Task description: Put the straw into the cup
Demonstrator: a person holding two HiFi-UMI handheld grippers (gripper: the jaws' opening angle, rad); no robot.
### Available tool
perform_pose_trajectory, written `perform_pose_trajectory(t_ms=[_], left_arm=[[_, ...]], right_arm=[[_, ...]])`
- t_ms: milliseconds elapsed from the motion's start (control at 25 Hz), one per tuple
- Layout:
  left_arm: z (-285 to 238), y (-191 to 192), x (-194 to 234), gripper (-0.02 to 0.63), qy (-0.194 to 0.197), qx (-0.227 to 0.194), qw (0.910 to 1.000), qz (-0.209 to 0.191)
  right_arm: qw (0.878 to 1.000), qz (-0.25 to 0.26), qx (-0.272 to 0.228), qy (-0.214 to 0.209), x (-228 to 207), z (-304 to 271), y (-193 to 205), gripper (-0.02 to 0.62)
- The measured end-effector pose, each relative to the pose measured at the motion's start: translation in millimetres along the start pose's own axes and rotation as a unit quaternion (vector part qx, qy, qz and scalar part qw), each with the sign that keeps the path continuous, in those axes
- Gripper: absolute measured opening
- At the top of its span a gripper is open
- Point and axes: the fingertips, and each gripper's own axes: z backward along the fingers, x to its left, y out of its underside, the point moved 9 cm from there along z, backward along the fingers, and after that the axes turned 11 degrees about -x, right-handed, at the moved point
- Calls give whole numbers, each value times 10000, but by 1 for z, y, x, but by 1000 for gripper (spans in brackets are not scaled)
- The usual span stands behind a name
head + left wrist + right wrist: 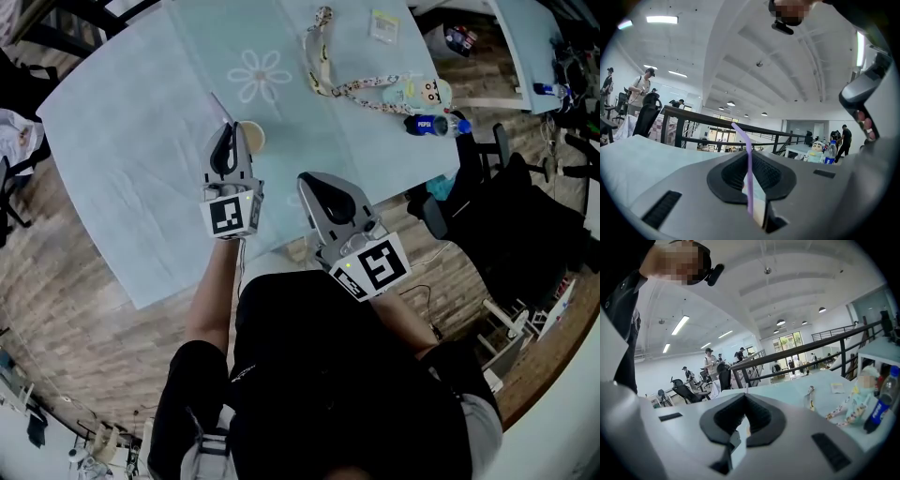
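We hold the purple straw (749, 173) upright in our left gripper (227, 141), jaws pinched shut on it, just beside the tan cup (252, 138) on the bench (131, 150). Our right gripper (317, 192) keeps a narrow gap between its jaws, gripping nothing.

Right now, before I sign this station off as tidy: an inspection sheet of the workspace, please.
Surface: table under pale blue cloth, flower print.
Job's things: purple straw in left gripper; cup upright just beyond its tips.
Clutter: lanyard, Pepsi bottle, cartoon-figure toy, small packet.
Grippers: left gripper shut on straw; right gripper empty, jaws a slit apart.
Cables: what looks like a thin lead below left gripper.
Surroundings: office chair, wood floor, people beyond a railing.
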Motion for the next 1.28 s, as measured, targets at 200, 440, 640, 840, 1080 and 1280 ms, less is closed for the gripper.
perform_pose_trajectory(t_ms=[200, 440, 640, 840, 1080, 1280], left_arm=[[5, 13, 1, 37, -16, 251, 9997, -44], [9, 31, 6, 37, 154, 117, 9997, -144], [9, 36, 8, 37, 136, 124, 9995, -249], [1, 40, 15, 37, -134, 233, 9991, -314], [-6, 45, 22, 37, -309, 299, 9989, -162], [-12, 48, 33, 37, -517, 346, 9980, 134]], right_arm=[[9999, -75, 92, 43, 0, 0, 11, 8], [9999, -102, 133, 38, -2, -3, 15, 8], [9998, -95, 177, 22, -3, -2, 16, 8], [9998, -84, 179, -2, -5, -2, 16, 8], [9997, -92, 209, -27, -6, -1, 18, 8], [9997, -101, 236, -46, -6, -3, 19, 8]])
